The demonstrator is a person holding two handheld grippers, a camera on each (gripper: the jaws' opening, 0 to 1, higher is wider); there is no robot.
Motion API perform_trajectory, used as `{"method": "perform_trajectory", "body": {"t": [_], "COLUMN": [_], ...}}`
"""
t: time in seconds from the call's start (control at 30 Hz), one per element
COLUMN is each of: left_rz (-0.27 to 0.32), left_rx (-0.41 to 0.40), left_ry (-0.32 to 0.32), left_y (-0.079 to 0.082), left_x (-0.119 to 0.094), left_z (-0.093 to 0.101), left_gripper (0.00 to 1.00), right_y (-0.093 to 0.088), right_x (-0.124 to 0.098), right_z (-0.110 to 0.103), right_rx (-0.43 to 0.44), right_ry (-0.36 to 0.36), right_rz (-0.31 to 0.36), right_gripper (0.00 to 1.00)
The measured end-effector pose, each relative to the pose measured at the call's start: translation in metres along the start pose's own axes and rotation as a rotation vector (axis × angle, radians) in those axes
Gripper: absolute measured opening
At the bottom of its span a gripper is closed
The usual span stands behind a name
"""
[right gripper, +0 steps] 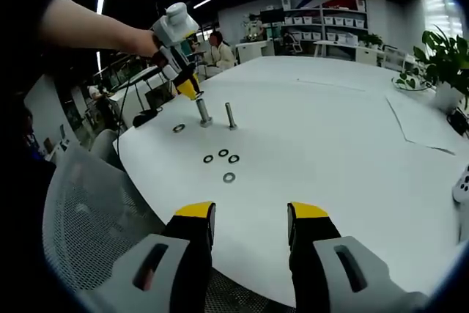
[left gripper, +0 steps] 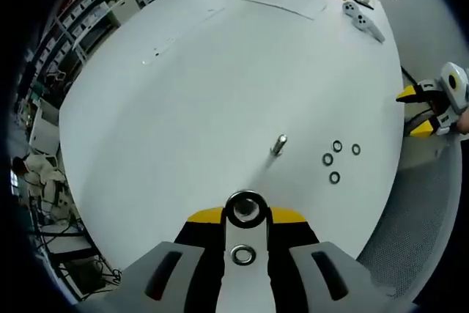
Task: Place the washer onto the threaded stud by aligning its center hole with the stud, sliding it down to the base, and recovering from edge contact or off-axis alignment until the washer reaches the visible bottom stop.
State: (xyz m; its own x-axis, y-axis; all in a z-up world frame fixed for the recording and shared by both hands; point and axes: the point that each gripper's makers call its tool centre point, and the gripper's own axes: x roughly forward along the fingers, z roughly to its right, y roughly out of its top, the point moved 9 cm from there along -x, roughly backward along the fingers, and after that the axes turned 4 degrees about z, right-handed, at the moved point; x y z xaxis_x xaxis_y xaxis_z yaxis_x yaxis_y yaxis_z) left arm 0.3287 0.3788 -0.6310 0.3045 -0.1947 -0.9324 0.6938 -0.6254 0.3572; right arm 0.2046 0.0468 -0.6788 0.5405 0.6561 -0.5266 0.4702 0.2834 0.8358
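Right gripper [right gripper: 249, 225]: jaws spread wide with nothing between them, hovering at the near edge of the white tabletop [right gripper: 344, 152], above a grey mesh chair [right gripper: 95, 210].

Landmark = the threaded stud [right gripper: 231, 116], upright on the tabletop.
- Four loose washers [right gripper: 223, 160] lie flat on the near side of the stud, three in a tight group and one [right gripper: 229, 177] a little nearer to the right gripper.
- A second upright stud [right gripper: 203, 111] stands just left of the landmark stud, with one more washer [right gripper: 179, 128] lying flat further left.
- Left gripper [right gripper: 187, 87] sits directly over that second stud, its yellow tips just above the stud's top (contact unclear).

Left gripper view: left gripper [left gripper: 245, 210] jaws clamped on a stud whose round top [left gripper: 245, 208] sits right between the yellow tips. Another washer [left gripper: 243, 255] shows lower down between the jaws; I cannot tell whether it sits on that stud or lies on the tabletop [left gripper: 220, 93]. Beyond it stands the free stud [left gripper: 278, 144], and the four loose washers [left gripper: 338, 157] lie to its right. The right gripper [left gripper: 429, 108] is off the tabletop edge, well apart from the washers.

Far from the stud: a potted plant [right gripper: 440, 71], sheets of paper [right gripper: 425, 126], shelving [right gripper: 322, 31] and a seated person [right gripper: 218, 53].
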Motion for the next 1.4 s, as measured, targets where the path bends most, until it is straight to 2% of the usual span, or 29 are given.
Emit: {"method": "perform_trajectory", "body": {"t": [0.37,0.6,1.4], "left_rz": [-0.015,-0.036,-0.056], "left_rx": [-0.004,0.007,0.014], "left_ry": [-0.001,-0.008,-0.016], "left_y": [0.0007,0.0016,-0.0019], "left_x": [0.0054,0.0105,0.0086], "left_z": [-0.0044,-0.0005,-0.0003], "left_gripper": [0.18,0.19,0.19], "right_y": [-0.0008,-0.0011,0.0], "right_x": [0.0007,0.0004,0.0002], "right_z": [-0.0004,0.0002,0.0001], "right_rx": [-0.003,-0.001,0.0], "right_ry": [0.004,-0.003,-0.001], "right_rz": [-0.008,-0.009,0.002], "right_gripper": [0.42,0.42,0.42]}}
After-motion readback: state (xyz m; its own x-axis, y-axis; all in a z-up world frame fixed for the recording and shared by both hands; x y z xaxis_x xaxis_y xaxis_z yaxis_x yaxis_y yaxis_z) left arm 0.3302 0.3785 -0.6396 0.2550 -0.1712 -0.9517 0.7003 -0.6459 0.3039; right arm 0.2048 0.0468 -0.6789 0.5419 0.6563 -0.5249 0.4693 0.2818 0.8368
